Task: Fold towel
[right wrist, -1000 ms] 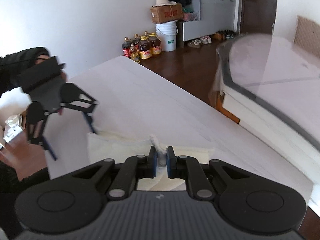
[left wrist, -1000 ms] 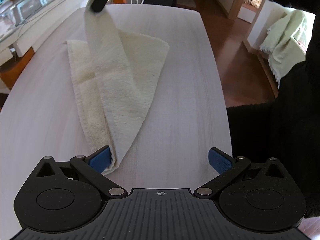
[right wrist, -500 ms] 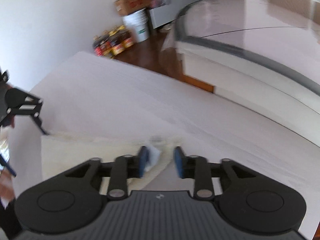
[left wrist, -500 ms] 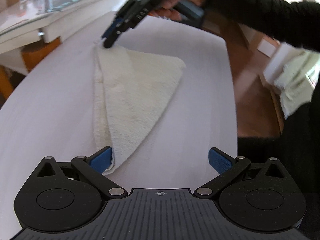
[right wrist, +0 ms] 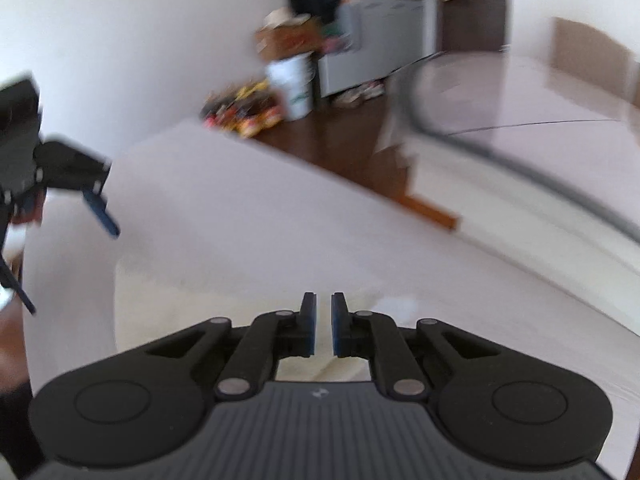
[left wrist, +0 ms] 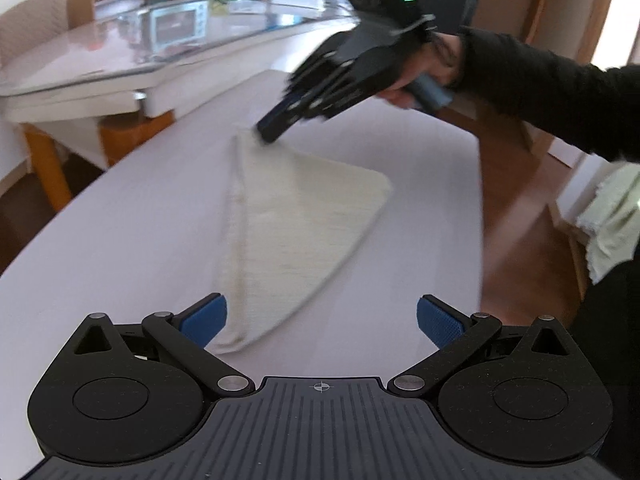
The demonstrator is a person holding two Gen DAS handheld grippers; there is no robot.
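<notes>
Logging item one, the cream towel [left wrist: 296, 220]: it lies flat on the white table [left wrist: 120, 240], doubled over into a rough triangle, so I judge a first diagonal fold laid down and at least one more fold and a squaring-up left. Its long axis runs straight out from my left gripper [left wrist: 320, 320], near tip beside the left-hand blue pad [left wrist: 204, 322], far tip under the nose of my right gripper [left wrist: 276, 130]; the third corner points off right of the jaws. Left jaws: spread wide, empty, only the one pad beside cloth. Right jaws [right wrist: 323, 326]: nearly closed with a narrow gap, nothing visibly pinched between them, towel [right wrist: 192, 320] lying beneath and ahead.
</notes>
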